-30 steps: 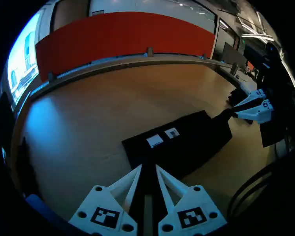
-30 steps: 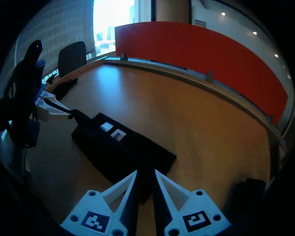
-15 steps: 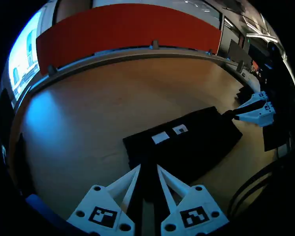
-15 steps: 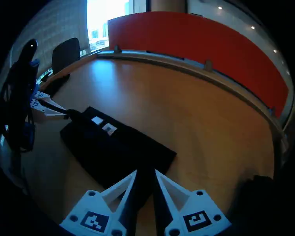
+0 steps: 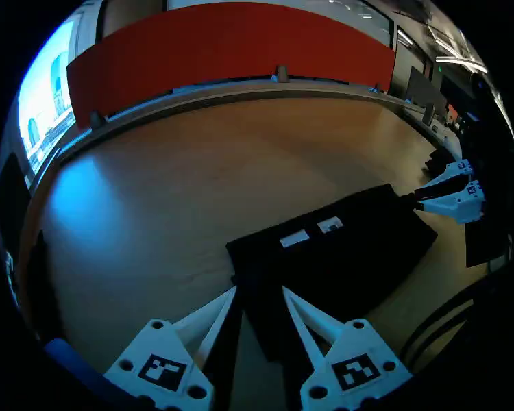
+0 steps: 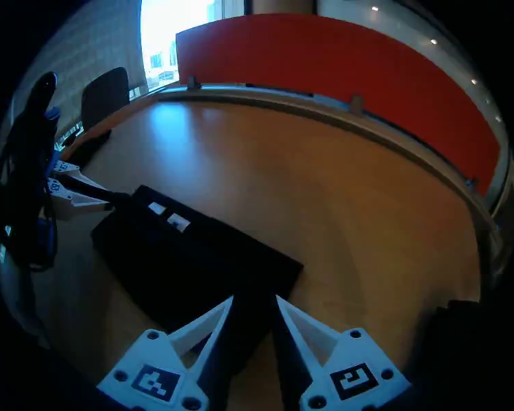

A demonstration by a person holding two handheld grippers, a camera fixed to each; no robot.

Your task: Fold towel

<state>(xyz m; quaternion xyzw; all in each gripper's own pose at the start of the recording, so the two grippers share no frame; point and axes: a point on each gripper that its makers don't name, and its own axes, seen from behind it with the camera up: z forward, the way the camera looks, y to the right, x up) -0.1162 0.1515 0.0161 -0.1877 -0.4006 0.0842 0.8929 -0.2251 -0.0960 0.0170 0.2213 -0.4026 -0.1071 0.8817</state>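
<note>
A black towel point(image 5: 339, 253) lies folded into a long flat rectangle on the wooden table point(image 5: 188, 178), with two small white labels point(image 5: 295, 238) on its top layer. In the left gripper view my left gripper point(image 5: 257, 291) is at the towel's near end, fingers parted with dark cloth lying between them. In the right gripper view my right gripper point(image 6: 254, 299) stands at the opposite end of the towel point(image 6: 188, 260), its fingers also parted over the cloth. Each view shows the other gripper at the towel's far end: the right gripper point(image 5: 421, 198) and the left gripper point(image 6: 109, 198).
A red partition point(image 5: 229, 48) runs along the table's far curved edge. A dark office chair point(image 6: 103, 103) stands by a bright window point(image 6: 168, 48). A person's dark sleeve point(image 6: 24, 178) holds the far gripper. A dark object point(image 6: 462, 335) sits low at the right.
Both grippers' fingers have spread wider apart than in the earlier frames. The towel has stretched out a little longer and settled flat on the table.
</note>
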